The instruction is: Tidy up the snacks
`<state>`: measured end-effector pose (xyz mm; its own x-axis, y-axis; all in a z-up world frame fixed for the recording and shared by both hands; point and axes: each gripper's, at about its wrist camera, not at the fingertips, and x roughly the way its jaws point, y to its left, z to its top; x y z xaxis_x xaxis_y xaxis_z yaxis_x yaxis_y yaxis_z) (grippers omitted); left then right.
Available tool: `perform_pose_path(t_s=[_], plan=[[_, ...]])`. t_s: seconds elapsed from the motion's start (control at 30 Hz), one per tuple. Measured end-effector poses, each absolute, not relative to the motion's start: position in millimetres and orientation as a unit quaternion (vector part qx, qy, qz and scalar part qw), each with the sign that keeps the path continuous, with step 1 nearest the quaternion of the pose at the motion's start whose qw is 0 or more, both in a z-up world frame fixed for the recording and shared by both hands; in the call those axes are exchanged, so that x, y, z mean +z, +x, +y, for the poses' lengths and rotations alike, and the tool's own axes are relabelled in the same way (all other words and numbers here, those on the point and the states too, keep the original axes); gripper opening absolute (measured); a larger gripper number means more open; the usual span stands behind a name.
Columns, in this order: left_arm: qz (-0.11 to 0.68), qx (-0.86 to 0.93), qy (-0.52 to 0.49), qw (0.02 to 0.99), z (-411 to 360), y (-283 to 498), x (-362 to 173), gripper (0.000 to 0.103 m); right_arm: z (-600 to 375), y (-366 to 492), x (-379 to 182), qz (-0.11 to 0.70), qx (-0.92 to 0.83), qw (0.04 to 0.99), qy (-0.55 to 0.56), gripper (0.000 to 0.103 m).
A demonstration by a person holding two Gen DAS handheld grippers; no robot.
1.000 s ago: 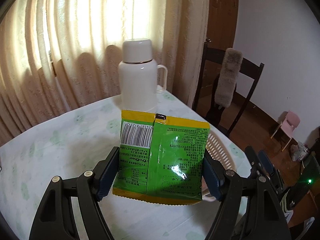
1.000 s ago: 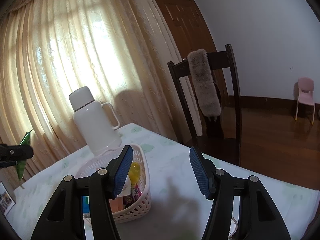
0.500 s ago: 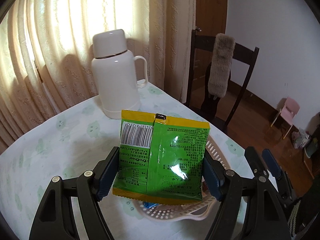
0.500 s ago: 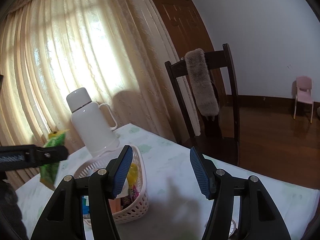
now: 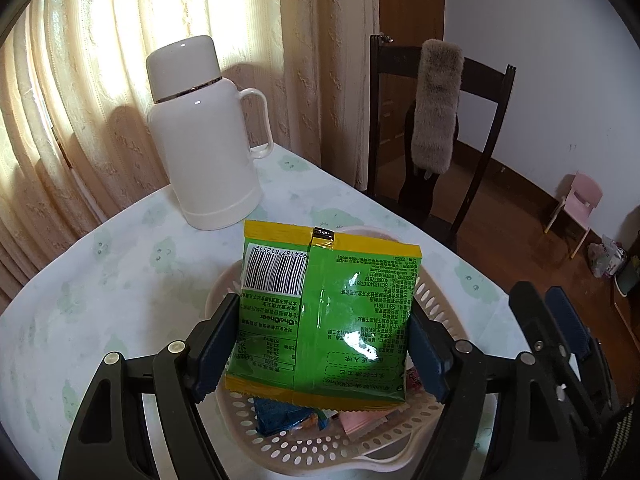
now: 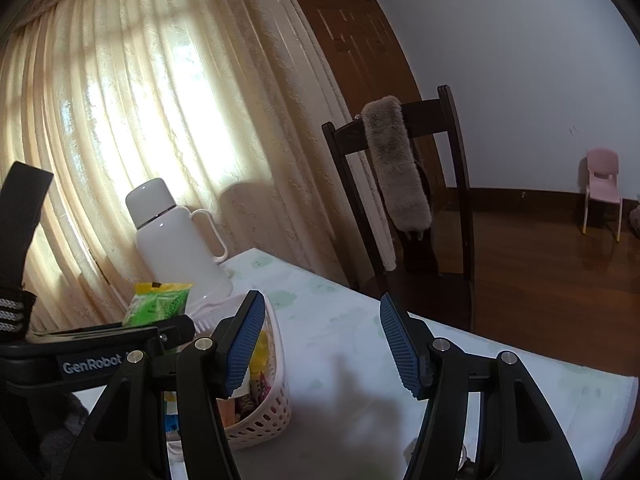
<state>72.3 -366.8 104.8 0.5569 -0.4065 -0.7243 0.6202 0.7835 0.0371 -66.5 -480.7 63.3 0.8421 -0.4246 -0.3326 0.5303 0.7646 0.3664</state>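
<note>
A green snack bag (image 5: 328, 320) with a yellow edge and a barcode stands upright between the pads of my left gripper (image 5: 324, 308). Its jaws are opening, while the pads still touch the bag's two sides. The bag hangs right over a white perforated basket (image 5: 304, 452) that holds several small snack packets. In the right wrist view the same bag (image 6: 160, 304) shows above the basket (image 6: 272, 412) at the lower left. My right gripper (image 6: 322, 320) stands open over the tablecloth, with nothing between its blue pads, to the right of the basket.
A white thermos jug (image 5: 204, 136) stands on the table (image 5: 100, 272) behind the basket, close to the curtain. A dark wooden chair (image 5: 492, 92) with a grey fur strip over its back stands past the table's far edge. A small pink chair (image 6: 602, 184) is by the wall.
My left gripper has carried the green bag forward and down until it is over the basket. In the right wrist view the bag and left gripper have come in from the left. The right gripper has kept still.
</note>
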Motion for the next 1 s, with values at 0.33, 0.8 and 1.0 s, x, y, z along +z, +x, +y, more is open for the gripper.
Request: perform_pose_path(t_s=[0.33,0.8,1.0], plan=[[0.371,-0.295,0.143,0.869,-368,75,103,0.079,-481,-68,64,0.114,-0.265,0.928,0.234,0.061],[0.343,-0.277,0.164,0.883,-368,67,107,0.079,-481,-69,64,0.114,-0.266,0.928,0.234,0.061],[0.324,-0.259,0.169,0.894,-358,64,113,0.082,-481,-69,64,0.114,-0.265,0.929,0.232,0.061]])
